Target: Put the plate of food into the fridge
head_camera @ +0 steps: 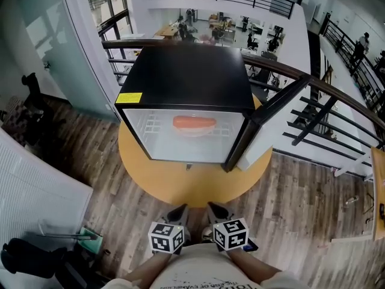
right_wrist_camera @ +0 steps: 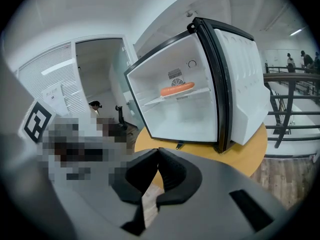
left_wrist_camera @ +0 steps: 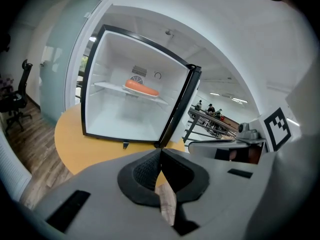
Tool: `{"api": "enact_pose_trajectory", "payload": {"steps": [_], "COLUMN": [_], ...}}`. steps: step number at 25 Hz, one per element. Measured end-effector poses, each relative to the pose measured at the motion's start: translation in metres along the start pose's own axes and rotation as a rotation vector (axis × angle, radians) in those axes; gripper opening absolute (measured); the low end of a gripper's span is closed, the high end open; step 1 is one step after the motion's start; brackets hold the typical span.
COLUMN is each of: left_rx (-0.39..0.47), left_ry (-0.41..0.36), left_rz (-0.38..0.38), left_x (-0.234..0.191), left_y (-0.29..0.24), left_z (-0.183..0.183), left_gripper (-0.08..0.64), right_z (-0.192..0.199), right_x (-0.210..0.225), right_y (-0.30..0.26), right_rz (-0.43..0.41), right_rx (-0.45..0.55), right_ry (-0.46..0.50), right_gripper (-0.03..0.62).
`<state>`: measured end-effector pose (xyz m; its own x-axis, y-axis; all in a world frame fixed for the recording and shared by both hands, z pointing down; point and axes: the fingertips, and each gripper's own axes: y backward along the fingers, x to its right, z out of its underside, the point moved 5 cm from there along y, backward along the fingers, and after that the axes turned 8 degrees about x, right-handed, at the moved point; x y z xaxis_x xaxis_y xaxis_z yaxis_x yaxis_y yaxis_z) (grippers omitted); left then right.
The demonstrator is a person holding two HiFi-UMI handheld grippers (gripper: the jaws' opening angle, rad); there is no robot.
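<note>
A small black fridge (head_camera: 186,77) stands on a round yellow table (head_camera: 180,185) with its door (head_camera: 264,116) swung open to the right. Inside, on the wire shelf, lies the plate of food (head_camera: 194,124), an orange sausage on a white plate, also in the left gripper view (left_wrist_camera: 141,88) and the right gripper view (right_wrist_camera: 177,89). My left gripper (head_camera: 178,212) and right gripper (head_camera: 215,210) are held close to my body, well short of the table. Both have their jaws shut with nothing between them.
A dark metal railing (head_camera: 325,101) curves behind and to the right of the fridge, with an office floor below it. A white panel (head_camera: 36,185) and a dark bag (head_camera: 30,257) lie at my left. Wooden floor surrounds the table.
</note>
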<state>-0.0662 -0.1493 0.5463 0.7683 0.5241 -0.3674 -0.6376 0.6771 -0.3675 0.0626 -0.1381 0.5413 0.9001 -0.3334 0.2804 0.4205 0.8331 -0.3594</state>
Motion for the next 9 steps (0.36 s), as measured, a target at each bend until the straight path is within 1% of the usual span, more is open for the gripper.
{"api": "enact_pose_trajectory", "payload": {"steps": [9], "left_rx": [-0.005], "left_ry": [0.009], "left_rz": [-0.014], "left_x": [-0.0010], "left_y": [0.0011], "left_z": [0.0060], "left_gripper": [0.023], "right_z": [0.0048], "right_x": [-0.0010], "right_y": [-0.0004], "right_rz": [-0.025], "right_rx": [-0.009], "right_ry": [-0.002], "right_gripper": [0.025]}}
